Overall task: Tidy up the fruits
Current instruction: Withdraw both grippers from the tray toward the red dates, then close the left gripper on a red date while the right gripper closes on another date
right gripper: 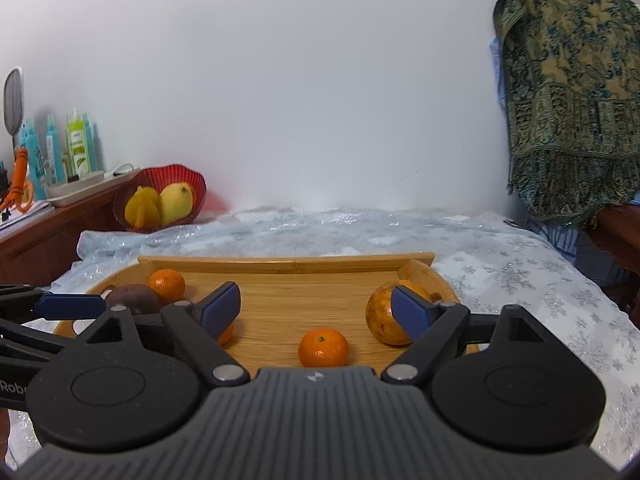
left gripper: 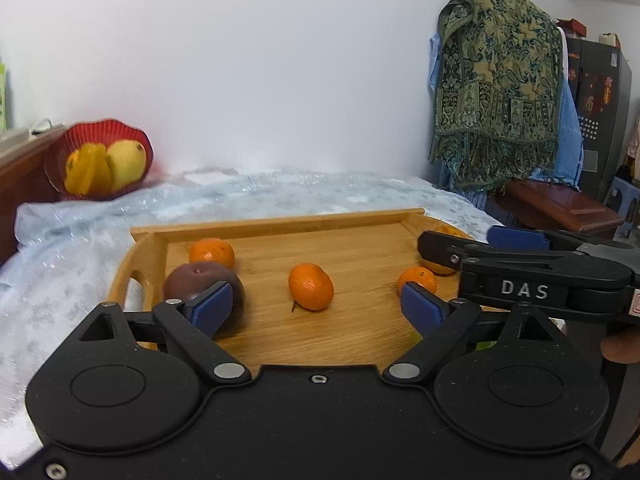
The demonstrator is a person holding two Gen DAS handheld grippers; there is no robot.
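Oranges (left gripper: 311,286) lay scattered on a wooden tray (left gripper: 280,225) set on the bed (right gripper: 500,256), beside a dark purple fruit (left gripper: 192,278) and a yellow-brown fruit (right gripper: 380,314). Left tongs (left gripper: 316,306) and right tongs (right gripper: 316,308) were both spread wide over the tray, pinching nothing. Red bowl (right gripper: 176,176) of yellow fruit stood by the wall.

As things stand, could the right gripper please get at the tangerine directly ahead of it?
Probably yes: the right gripper is open and empty, and the tangerine sits alone on bare wooden tray with nothing between.
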